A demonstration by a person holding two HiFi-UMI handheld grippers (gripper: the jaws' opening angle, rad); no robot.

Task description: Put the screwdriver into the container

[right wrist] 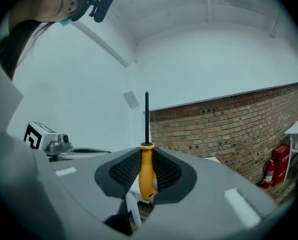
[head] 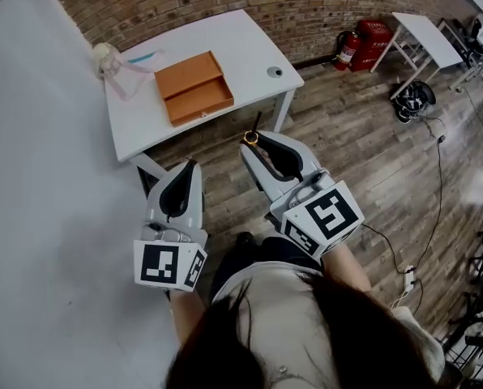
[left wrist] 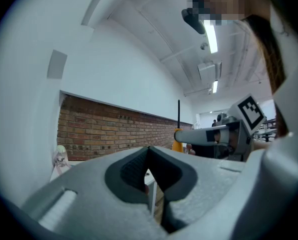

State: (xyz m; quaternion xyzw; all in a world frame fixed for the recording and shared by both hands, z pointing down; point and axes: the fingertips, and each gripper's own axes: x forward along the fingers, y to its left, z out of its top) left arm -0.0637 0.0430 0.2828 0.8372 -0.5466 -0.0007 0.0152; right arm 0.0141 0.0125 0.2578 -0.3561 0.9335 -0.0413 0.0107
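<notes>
My right gripper (right wrist: 147, 173) is shut on a screwdriver (right wrist: 146, 169) with an orange handle; its black shaft stands straight up out of the jaws. In the head view that gripper (head: 252, 143) hangs over the floor just in front of the white table (head: 250, 51), with the screwdriver (head: 254, 128) poking out at its tip. An orange open container (head: 194, 87) with two compartments lies on the table. My left gripper (head: 191, 164) hovers to the left, its jaws closed with nothing between them; from the left gripper view (left wrist: 149, 150) the screwdriver (left wrist: 178, 134) shows to the right.
A pale doll-like object (head: 105, 57) and a small round grey item (head: 275, 72) lie on the table. Red fire extinguishers (head: 363, 45) stand by the brick wall. A second white table (head: 424, 39) and cables (head: 440, 148) are at the right on the wooden floor.
</notes>
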